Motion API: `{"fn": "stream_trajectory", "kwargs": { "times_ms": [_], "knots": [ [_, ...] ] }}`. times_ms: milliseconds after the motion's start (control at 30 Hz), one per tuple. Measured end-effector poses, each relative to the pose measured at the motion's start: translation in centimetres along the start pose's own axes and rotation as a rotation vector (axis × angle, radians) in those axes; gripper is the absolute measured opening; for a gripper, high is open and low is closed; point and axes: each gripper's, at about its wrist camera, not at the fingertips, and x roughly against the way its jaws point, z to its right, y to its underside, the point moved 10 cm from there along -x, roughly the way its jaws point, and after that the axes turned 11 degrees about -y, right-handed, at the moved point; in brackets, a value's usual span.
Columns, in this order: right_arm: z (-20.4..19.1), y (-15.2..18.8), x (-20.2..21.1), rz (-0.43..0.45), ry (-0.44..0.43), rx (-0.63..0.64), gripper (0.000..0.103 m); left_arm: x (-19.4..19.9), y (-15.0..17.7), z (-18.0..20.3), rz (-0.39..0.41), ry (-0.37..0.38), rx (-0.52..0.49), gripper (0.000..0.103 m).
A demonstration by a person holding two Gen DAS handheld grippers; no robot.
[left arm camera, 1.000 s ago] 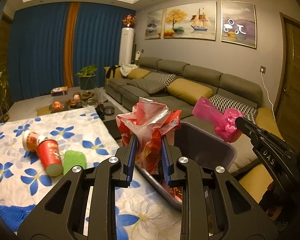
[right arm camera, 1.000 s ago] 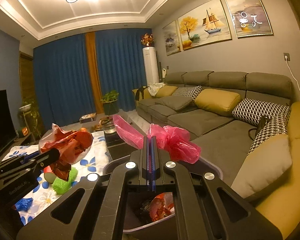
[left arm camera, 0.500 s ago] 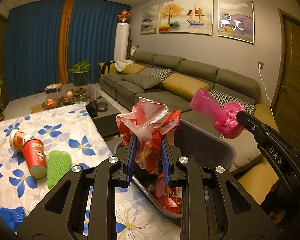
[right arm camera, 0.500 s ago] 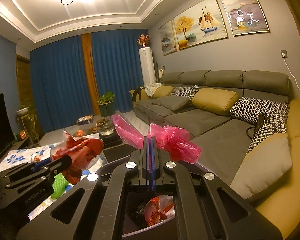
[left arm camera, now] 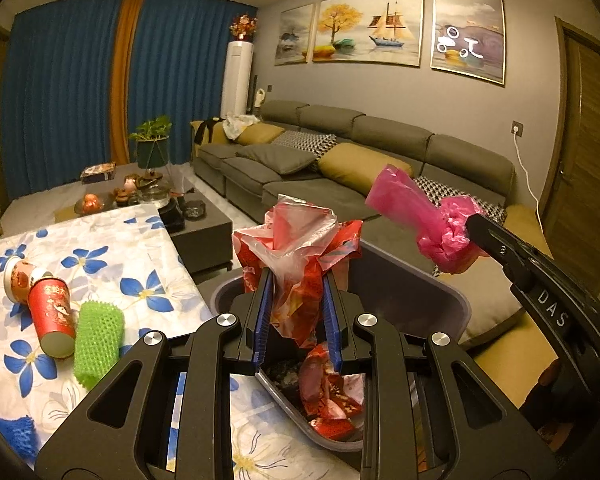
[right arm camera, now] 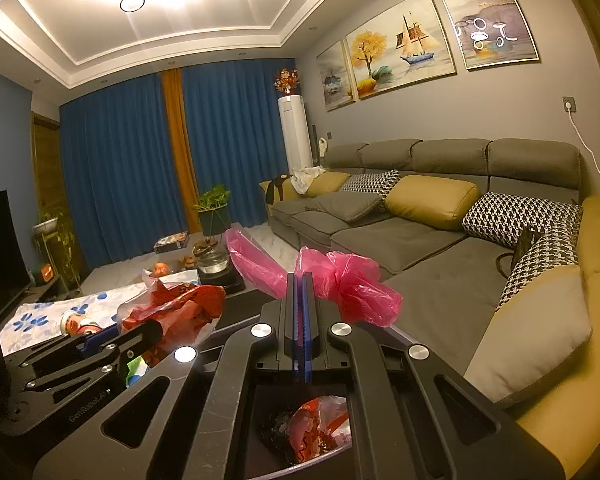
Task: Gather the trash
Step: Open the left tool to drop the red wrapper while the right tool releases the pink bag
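My left gripper (left arm camera: 296,280) is shut on a crumpled red and clear plastic wrapper (left arm camera: 296,256), held over the near rim of a dark grey bin (left arm camera: 416,280). More red wrappers (left arm camera: 332,396) lie in the bin's bottom. My right gripper (right arm camera: 300,280) is shut on a pink plastic bag (right arm camera: 340,280), above the same bin; in the left wrist view that gripper (left arm camera: 474,226) and its pink bag (left arm camera: 420,216) come in from the right. On the flowered tablecloth (left arm camera: 112,240) lie two paper cups (left arm camera: 44,300) and a green foam net (left arm camera: 98,340).
A long grey sofa (left arm camera: 340,160) with yellow and patterned cushions runs behind the bin. A dark coffee table (left arm camera: 196,224) with tea ware stands beyond the cloth-covered table. A blue foam net (left arm camera: 14,432) lies at the cloth's near left edge. Blue curtains close the far wall.
My left gripper has carried the red wrapper forward and a little down, over the bin's opening. The right gripper and pink bag have stayed put.
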Motion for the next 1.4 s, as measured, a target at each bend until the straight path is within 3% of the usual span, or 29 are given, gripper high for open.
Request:
{"fn": "stream_trajectory", "kwargs": {
  "times_ms": [1167,1267,1400],
  "knots": [
    [0.7,-0.4,-1.4,-0.014,-0.017,-0.008,0.003,-1.6,0.9,0.9,-0.059,0.044,0.031,0.025],
    [0.7,-0.4,-1.5,-0.013,-0.016,-0.010,0.003,-1.9,1.1,0.8,-0.067,0.035,0.034,0.031],
    [0.9,-0.5,-1.8,-0.021,-0.017,-0.019,0.003,-2.4,1.5,0.6,-0.082,0.036,0.042,0.056]
  ]
}}
